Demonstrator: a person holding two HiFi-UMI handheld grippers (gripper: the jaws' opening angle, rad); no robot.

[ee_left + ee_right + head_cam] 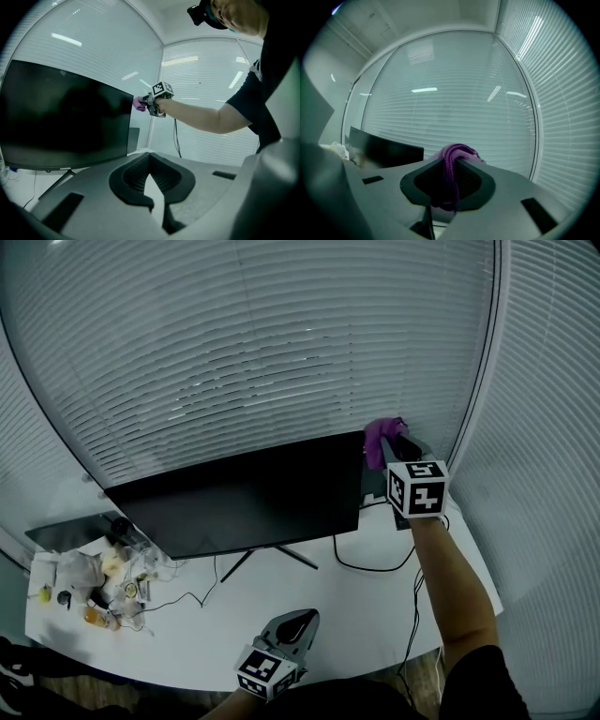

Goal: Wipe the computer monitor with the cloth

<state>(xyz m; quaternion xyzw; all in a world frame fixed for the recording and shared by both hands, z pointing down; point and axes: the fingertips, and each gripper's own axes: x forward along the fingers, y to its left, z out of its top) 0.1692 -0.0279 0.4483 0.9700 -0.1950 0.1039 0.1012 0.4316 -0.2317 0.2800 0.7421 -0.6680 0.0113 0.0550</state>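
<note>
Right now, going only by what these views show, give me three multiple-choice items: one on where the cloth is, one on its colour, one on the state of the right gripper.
1. Where is the cloth?
A. Flat on the table
B. By the top right corner of the monitor
C. In the left gripper

2. What colour is the cloth?
A. Yellow
B. White
C. Purple

3. How is the right gripper?
A. Shut on the cloth
B. Open and empty
C. Lying on the table

Answers:
1 B: the head view shows the cloth up at the screen's top right corner.
2 C: it shows purple in all three views.
3 A: the right gripper view shows the cloth bunched and pinched between the jaws.
</note>
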